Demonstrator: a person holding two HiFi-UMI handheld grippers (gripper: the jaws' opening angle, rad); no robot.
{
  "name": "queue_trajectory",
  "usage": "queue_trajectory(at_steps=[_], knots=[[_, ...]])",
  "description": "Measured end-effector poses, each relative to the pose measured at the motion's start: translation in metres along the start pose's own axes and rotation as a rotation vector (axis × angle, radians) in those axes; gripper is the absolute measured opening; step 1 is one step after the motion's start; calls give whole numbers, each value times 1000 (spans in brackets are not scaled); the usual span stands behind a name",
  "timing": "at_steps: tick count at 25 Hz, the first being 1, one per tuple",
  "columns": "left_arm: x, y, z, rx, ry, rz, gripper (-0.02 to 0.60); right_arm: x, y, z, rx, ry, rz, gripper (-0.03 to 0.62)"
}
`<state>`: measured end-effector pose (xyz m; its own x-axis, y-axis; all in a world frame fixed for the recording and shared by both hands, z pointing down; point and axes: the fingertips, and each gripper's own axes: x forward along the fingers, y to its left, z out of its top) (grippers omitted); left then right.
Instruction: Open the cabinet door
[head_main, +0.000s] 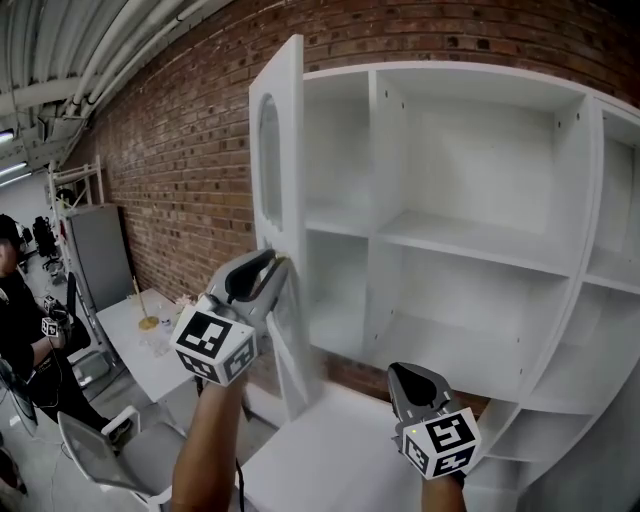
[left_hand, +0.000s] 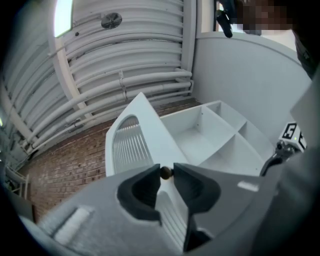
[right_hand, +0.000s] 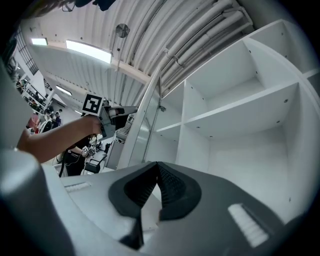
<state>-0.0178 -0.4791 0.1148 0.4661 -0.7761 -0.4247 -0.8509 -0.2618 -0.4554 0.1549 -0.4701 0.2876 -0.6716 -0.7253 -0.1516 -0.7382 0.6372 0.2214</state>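
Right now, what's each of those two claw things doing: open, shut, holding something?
Left gripper: shut on the small dark knob of the cabinet door.
Right gripper: shut, holding nothing.

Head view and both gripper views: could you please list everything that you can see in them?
cabinet: one, white, open shelves, centre and right.
cabinet door: one, white with an arched panel, swung open at the cabinet's left edge.
knob: one, small and dark, on the door, between the left tongs.
brick wall: one, red-brown, behind the cabinet.
table: one, white, far left by the wall.
chair: one, grey, lower left.
person: one, dark clothes, left edge.
left tongs: one pair, grey, shut on the knob.
right tongs: one pair, grey, shut and empty, low in front of the cabinet.
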Motion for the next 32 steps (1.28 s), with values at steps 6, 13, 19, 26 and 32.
queue_trajectory(at_steps=[6,13,19,26,32], knots=[[-47,31,5,13,7,55,72,15,40,12,-11,-18,54,6],[-95,86,1,6,26,121,61,34,95,26,-17,-19,91,6],[-123,123,-8,18,70,157,21,44,131,35,-21,-14,103,6],[-156,129,-29,-1,128,130,2,54,168,41,-20,-14,123,6],[-187,132,-52,-21,169,128,2,63,196,42,-18,-7,139,6]])
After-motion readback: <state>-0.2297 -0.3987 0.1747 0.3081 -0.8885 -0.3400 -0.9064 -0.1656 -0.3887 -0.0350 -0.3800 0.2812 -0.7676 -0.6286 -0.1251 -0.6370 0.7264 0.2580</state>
